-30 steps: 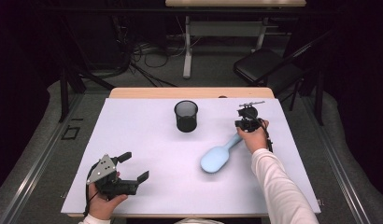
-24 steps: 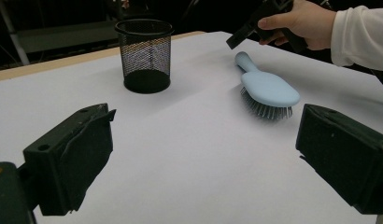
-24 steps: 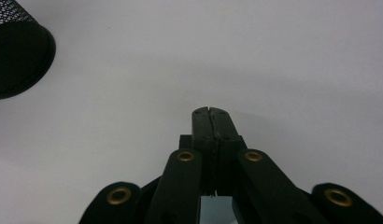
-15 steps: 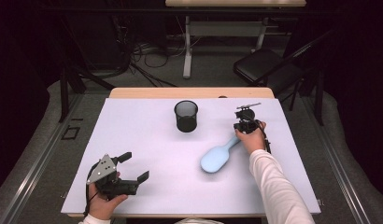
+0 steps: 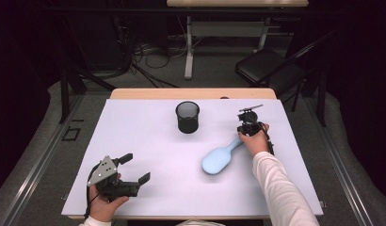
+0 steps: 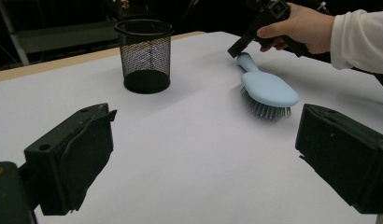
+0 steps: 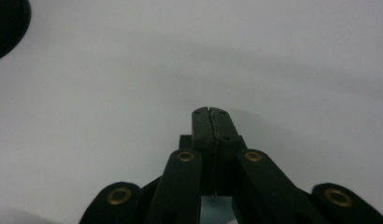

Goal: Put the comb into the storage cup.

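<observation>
Hairbrush [image 5: 220, 157], light blue, lies bristles down on the desk [image 5: 148, 141] at about four o'clock from the desk's middle, its handle pointing toward one o'clock. The right hand-held gripper [image 5: 244, 133] stands at the handle's far end with its jaws pressed fully together; the right gripper view shows the two pads meeting with a sliver of pale blue low between the arms, so the handle tip looks pinched, though the contact itself is mostly hidden. Against the picture of a second ago, the brush sits in the same spot at the same angle, and the right hand [image 5: 253, 141] has barely shifted. The left hand-held gripper [image 5: 135, 168] is also where it was, at seven o'clock near the desk's front edge, jaws spread wide with nothing between them, well apart from the brush. Count: one brush, one black mesh cup [image 5: 187, 117], two hand-held grippers. The cup stands upright at twelve o'clock, apart from the brush and from both hands. The desk has a plain pale lavender-white top with a light wooden strip along its far edge. Around it the room is dark: a grey floor, a tangle of cables [image 5: 148, 52] at eleven o'clock, a white table leg [image 5: 188, 52] behind, and a black folding chair [image 5: 266, 66] at two o'clock.
</observation>
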A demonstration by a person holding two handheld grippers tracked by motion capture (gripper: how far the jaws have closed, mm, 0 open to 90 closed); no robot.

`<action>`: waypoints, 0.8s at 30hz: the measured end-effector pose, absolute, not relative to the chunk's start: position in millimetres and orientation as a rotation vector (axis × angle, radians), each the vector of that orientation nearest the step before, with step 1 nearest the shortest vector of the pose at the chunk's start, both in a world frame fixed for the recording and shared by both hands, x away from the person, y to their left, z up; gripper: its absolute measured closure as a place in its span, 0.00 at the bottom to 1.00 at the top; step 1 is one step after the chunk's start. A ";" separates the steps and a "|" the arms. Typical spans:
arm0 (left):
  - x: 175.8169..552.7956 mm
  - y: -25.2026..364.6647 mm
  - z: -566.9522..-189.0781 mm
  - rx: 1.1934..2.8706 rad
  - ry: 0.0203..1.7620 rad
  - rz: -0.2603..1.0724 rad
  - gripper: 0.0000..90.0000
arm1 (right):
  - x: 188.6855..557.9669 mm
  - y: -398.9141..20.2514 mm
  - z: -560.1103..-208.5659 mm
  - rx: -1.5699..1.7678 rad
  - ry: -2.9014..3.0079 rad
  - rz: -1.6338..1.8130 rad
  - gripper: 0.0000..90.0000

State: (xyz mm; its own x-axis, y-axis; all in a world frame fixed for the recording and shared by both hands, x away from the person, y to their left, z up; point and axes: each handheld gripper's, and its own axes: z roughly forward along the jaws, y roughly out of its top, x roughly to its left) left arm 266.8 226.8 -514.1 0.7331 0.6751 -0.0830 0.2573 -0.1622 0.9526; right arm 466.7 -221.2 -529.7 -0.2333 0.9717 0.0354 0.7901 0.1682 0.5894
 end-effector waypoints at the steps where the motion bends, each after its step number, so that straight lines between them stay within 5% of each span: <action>1: 267.1 226.7 -514.3 1.738 0.741 0.434 0.05 | 466.6 -222.1 -529.9 1.680 2.102 0.709 1.00; 24: 267.1 227.4 -514.3 1.739 0.754 0.442 0.05 | 452.1 -234.4 -532.9 1.675 2.194 0.666 1.00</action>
